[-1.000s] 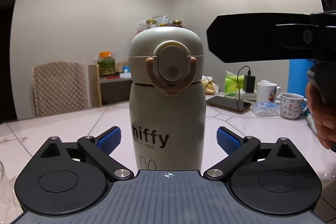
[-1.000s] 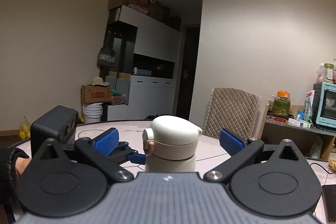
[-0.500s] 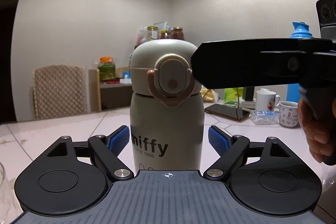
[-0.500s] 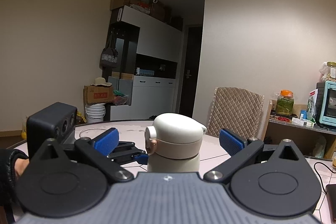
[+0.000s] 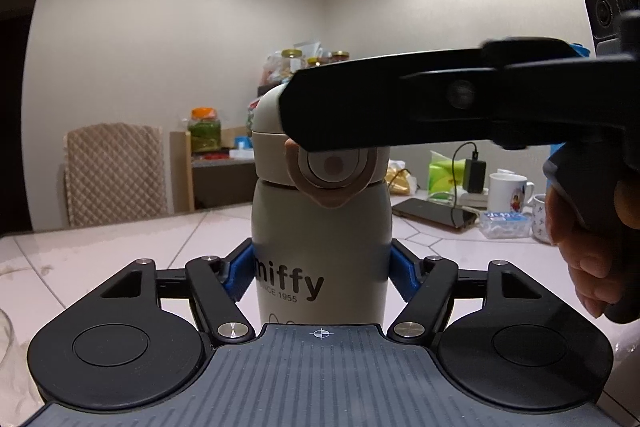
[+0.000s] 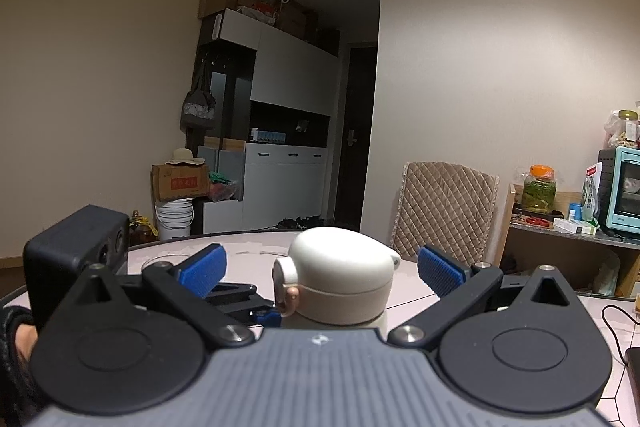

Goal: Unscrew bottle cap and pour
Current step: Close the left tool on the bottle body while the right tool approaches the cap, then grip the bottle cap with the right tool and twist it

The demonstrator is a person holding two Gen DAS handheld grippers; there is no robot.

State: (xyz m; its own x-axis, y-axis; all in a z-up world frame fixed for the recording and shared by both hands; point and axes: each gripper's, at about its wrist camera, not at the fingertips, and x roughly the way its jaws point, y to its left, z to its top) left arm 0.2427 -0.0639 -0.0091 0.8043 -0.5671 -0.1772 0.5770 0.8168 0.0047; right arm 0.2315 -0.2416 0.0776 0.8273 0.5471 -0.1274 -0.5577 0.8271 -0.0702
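In the left wrist view a quilted chair back (image 5: 114, 173) stands at the far left behind the tabletop (image 5: 120, 239), and a jar with an orange lid (image 5: 205, 131) sits on a shelf beside it. At centre the cream Miffy flask (image 5: 320, 227) stands upright on the tabletop, and the left claw (image 5: 322, 273) is clenched on its lower body, a blue pad (image 5: 240, 273) pressed to each side. The flask's domed cap (image 5: 268, 131) is on, with its round pink-trimmed button facing the camera. The right claw (image 6: 322, 267) reaches in from the right at cap height; its near black finger crosses in front of the cap. In the right wrist view its blue pads stand spread apart, one on either side of the cap (image 6: 340, 279), touching neither side. Further right, a phone (image 5: 436, 213), a white mug (image 5: 510, 191) and the person's right hand (image 5: 588, 259) appear
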